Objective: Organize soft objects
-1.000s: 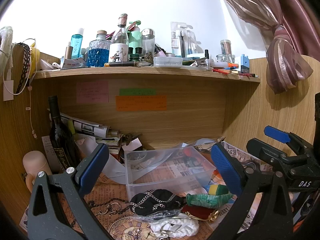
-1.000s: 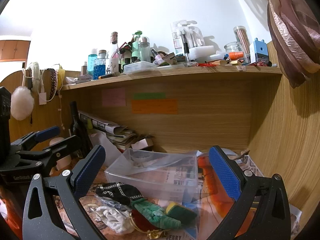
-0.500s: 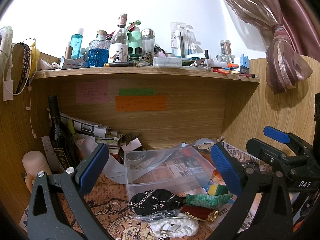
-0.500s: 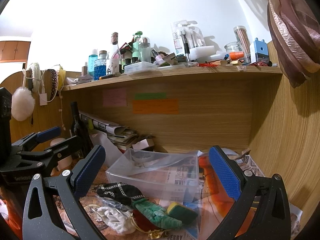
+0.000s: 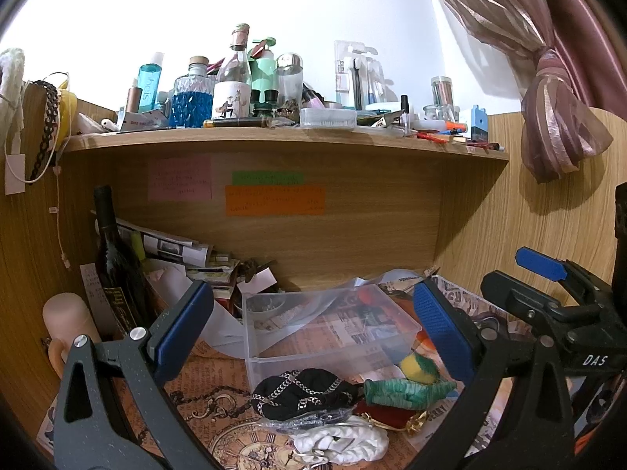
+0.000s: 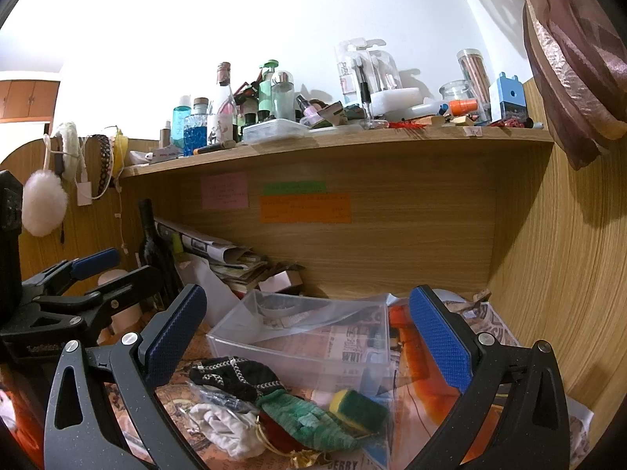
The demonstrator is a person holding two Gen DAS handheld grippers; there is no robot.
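Note:
A clear plastic bin [image 5: 329,325] [image 6: 305,337] stands on the paper-covered desk. In front of it lies a pile of soft things: a black chain-patterned pouch [image 5: 301,391] [image 6: 235,376], a green knitted piece [image 5: 403,389] [image 6: 305,419], a yellow-green sponge [image 5: 417,364] [image 6: 358,407], a white cloth [image 5: 345,442] [image 6: 223,431] and a red pouch [image 5: 386,415]. My left gripper [image 5: 313,333] is open and empty, above the pile. My right gripper [image 6: 307,337] is open and empty, also above it. Each gripper shows in the other's view, the right one [image 5: 548,293] and the left one [image 6: 90,278].
A dark wine bottle [image 5: 117,266] and stacked papers [image 5: 172,246] stand at the back left. A pink cup [image 5: 66,313] sits at the far left. The shelf above [image 5: 274,137] is crowded with bottles. A wooden side wall [image 6: 568,274] and curtain [image 5: 548,117] close the right.
Both grippers have drifted very slightly; the scene sits a touch lower in the right wrist view. Nothing was taken hold of or let go.

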